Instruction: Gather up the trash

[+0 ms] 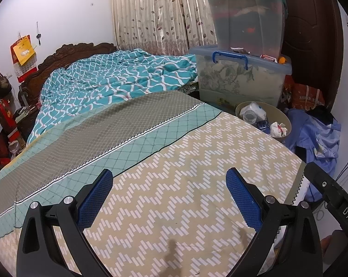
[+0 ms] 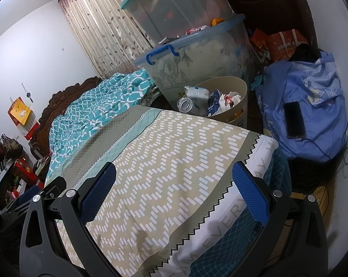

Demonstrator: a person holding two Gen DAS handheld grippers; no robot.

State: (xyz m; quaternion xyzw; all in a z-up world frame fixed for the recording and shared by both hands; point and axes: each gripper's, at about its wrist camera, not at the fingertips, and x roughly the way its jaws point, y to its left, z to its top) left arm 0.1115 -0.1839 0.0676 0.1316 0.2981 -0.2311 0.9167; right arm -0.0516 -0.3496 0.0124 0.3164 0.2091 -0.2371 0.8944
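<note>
Both claws hang over the bed [image 1: 174, 207], nothing in either. The left gripper [image 1: 169, 198] has its blue pads [image 1: 94, 199] spread wide, only the zigzag sheet between them. The right gripper [image 2: 174, 196] is just as wide apart, over the bed's corner.

The trash sits in the tan bin [image 2: 239, 85] on the floor just beside the bed's far corner, below the stacked tubs [image 2: 197, 53]. In it, a clear bottle [image 2: 185, 104] lies tilted, its open mouth pointing toward the bed, long axis running back into the bin. A blue carton [image 2: 214, 102] and crumpled paper [image 2: 229, 100] lie beside it.

A phone [image 2: 294, 119] rests on the blue cloth [image 2: 312, 87] to the right.
</note>
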